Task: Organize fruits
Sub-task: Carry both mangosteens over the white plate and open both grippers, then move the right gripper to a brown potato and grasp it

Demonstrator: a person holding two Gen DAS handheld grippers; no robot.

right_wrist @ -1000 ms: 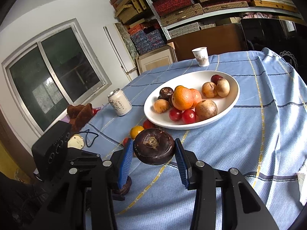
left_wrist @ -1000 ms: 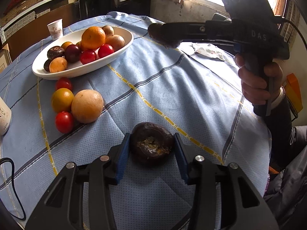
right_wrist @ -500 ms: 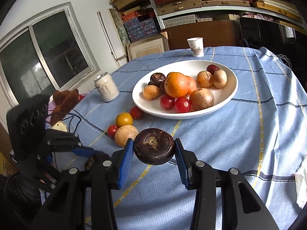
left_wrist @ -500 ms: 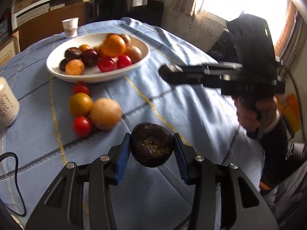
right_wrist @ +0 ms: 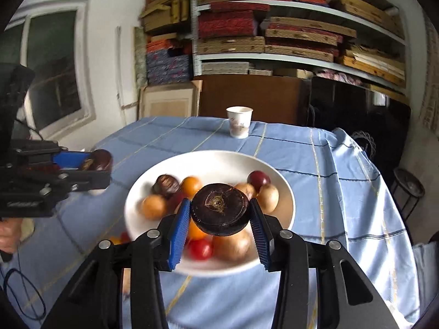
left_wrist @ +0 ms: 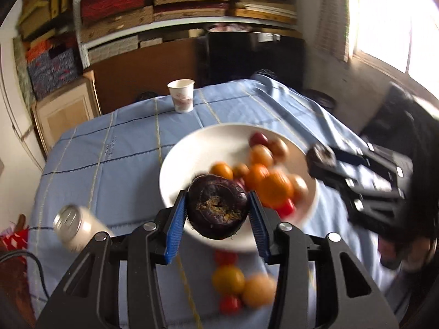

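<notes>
My left gripper (left_wrist: 217, 210) is shut on a dark purple wrinkled fruit (left_wrist: 218, 210) and holds it in the air at the near rim of the white oval plate (left_wrist: 189, 153). My right gripper (right_wrist: 219, 212) is shut on a second dark purple fruit (right_wrist: 221, 208) over the near side of the same plate (right_wrist: 219, 161). The plate holds several oranges, red and brown fruits. Loose fruits (left_wrist: 241, 285) lie on the blue cloth in front of the plate. The right gripper also shows in the left wrist view (left_wrist: 319, 157), the left gripper in the right wrist view (right_wrist: 98, 160).
A paper cup (left_wrist: 181, 96) stands at the table's far edge. A drinks can (left_wrist: 72, 226) stands left of the plate. A black cable (right_wrist: 24, 301) lies at the near left. Shelves of boxes and a dark cabinet stand behind the table.
Both grippers have swung toward the plate with their dark fruits and now face the shelves. The left one has moved from the open cloth to the plate's near rim; the right one is over the plate.
</notes>
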